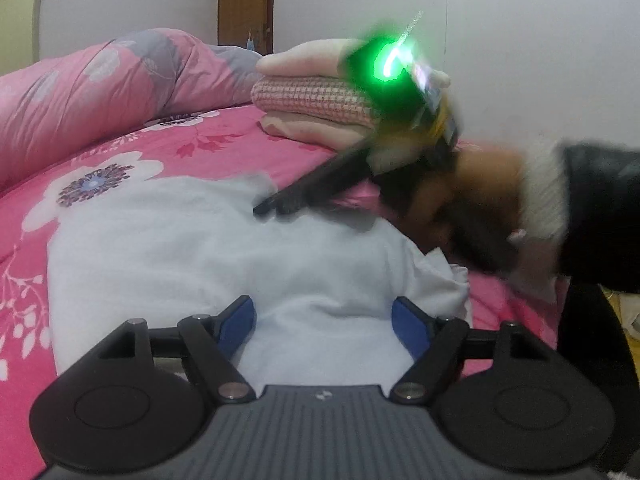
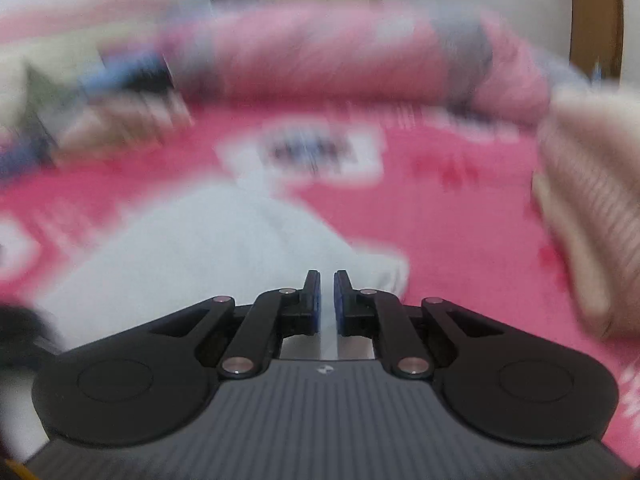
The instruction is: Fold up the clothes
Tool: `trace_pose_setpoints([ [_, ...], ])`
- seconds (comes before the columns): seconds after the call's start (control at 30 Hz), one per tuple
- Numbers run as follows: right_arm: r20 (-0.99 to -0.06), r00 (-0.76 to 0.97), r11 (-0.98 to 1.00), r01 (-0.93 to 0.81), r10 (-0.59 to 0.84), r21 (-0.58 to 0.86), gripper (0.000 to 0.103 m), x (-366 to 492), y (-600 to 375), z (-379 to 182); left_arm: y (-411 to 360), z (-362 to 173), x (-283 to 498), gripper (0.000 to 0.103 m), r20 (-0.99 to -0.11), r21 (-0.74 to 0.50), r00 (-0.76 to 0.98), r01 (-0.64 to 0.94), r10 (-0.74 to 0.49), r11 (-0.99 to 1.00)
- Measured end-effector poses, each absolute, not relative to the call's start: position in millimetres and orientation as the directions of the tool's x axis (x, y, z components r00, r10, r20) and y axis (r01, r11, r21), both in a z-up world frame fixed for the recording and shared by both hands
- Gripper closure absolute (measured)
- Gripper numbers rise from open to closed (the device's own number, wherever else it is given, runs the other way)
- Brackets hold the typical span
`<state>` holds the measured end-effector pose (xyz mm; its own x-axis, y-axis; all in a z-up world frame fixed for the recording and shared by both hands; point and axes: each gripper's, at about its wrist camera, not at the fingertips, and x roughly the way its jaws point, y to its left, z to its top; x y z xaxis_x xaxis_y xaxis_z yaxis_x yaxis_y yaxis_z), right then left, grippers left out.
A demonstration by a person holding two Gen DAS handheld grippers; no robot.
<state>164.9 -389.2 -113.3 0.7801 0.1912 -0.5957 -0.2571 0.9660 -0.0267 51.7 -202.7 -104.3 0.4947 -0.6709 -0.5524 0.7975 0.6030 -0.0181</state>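
A white garment [image 1: 224,248] lies spread on the pink flowered bedsheet [image 1: 168,148]. My left gripper [image 1: 324,322] hangs over the garment's near edge, its blue pads [image 1: 240,320] wide apart and pressing on nothing, so it is open. In the left wrist view my right gripper [image 1: 266,208] reaches in from the right, fingertips at the garment's far edge, where a bit of cloth stands lifted. In the blurred right wrist view the right gripper [image 2: 327,284] is shut, with a thin strip of the white garment [image 2: 192,248] between its pads.
A stack of folded pink and cream clothes [image 1: 312,96] sits at the back of the bed, and shows at the right [image 2: 588,200] in the right wrist view. A rolled pink quilt [image 1: 100,92] lies along the far side. A hand and black sleeve [image 1: 600,216] carry the right gripper.
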Motion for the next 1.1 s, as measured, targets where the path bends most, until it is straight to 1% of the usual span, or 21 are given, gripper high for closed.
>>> trace_pose_setpoints([
  [0.03, -0.594, 0.778, 0.969, -0.248, 0.202, 0.004, 0.099, 167.3, -395.3, -115.9, -201.3, -104.7, 52.8, 0.026, -0.550, -0.028, 0.490, 0.799, -0.677, 0.601],
  [0.1, -0.595, 0.785, 0.981, -0.191, 0.173, 0.033, 0.099, 169.3, -404.3, -105.7, -198.9, -105.4, 54.8, 0.025, -0.544, -0.045, 0.480, 0.802, -0.688, 0.596],
  [0.17, -0.612, 0.782, 0.987, -0.158, 0.116, -0.014, 0.097, 169.0, -406.3, -97.3, -198.5, -105.4, 55.3, 0.025, -0.542, -0.050, 0.476, 0.804, -0.692, 0.592],
  [0.2, -0.607, 0.787, 0.988, -0.151, 0.112, -0.014, 0.097, 165.7, -407.1, -90.4, -197.9, -105.4, 55.7, 0.025, -0.541, -0.053, 0.473, 0.805, -0.695, 0.590],
  [0.23, -0.597, 0.794, 0.989, -0.146, 0.117, -0.001, 0.096, 161.2, -408.1, -82.2, -197.3, -105.4, 56.0, 0.024, -0.540, -0.057, 0.471, 0.807, -0.698, 0.588],
  [0.33, -0.526, 0.836, 0.985, -0.174, 0.160, 0.023, 0.096, 138.0, -400.7, -52.8, -196.1, -104.2, 57.3, 0.024, -0.538, -0.071, 0.461, 0.810, -0.706, 0.582],
  [0.47, -0.463, 0.858, 0.973, -0.223, 0.223, 0.056, 0.096, 100.2, -387.0, -31.4, -189.5, -97.9, 54.6, 0.023, -0.535, -0.096, 0.435, 0.821, -0.724, 0.564],
  [0.5, -0.457, 0.860, 0.972, -0.230, 0.225, 0.046, 0.096, 90.9, -382.9, -28.1, -186.9, -95.4, 53.6, 0.023, -0.534, -0.101, 0.429, 0.823, -0.728, 0.559],
  [0.6, -0.456, 0.866, 0.973, -0.229, 0.206, 0.004, 0.096, 69.9, -375.7, -23.5, -173.9, -82.9, 48.4, 0.022, -0.512, -0.111, 0.438, 0.820, -0.739, 0.562],
  [0.77, -0.465, 0.873, 0.987, -0.162, 0.148, 0.010, 0.094, 41.9, -376.6, -24.4, -142.7, -57.3, 37.6, 0.017, -0.470, -0.122, 0.466, 0.807, -0.750, 0.578],
  [0.8, -0.461, 0.876, 0.989, -0.146, 0.140, 0.021, 0.093, 35.0, -378.3, -24.3, -134.9, -52.6, 35.6, 0.017, -0.466, -0.120, 0.474, 0.803, -0.747, 0.584],
  [0.87, -0.450, 0.885, 0.993, -0.110, 0.121, 0.049, 0.086, 21.6, -382.5, -23.5, -117.7, -47.1, 32.7, 0.016, -0.471, -0.120, 0.492, 0.787, -0.732, 0.605],
  [0.9, -0.436, 0.893, 0.993, -0.088, 0.112, 0.074, 0.080, 14.4, -386.1, -22.5, -109.5, -45.6, 31.8, 0.016, -0.476, -0.122, 0.499, 0.778, -0.724, 0.617],
  [0.93, -0.421, 0.901, 0.993, -0.067, 0.103, 0.100, 0.076, 6.8, -390.2, -21.3, -102.2, -45.4, 31.7, 0.016, -0.486, -0.126, 0.506, 0.766, -0.712, 0.631],
  [1.1, -0.359, 0.928, 0.964, -0.001, 0.100, 0.265, 0.076, -29.3, -414.8, -24.2, -85.3, -55.4, 37.0, 0.018, -0.553, -0.185, 0.500, 0.707, -0.667, 0.683],
])
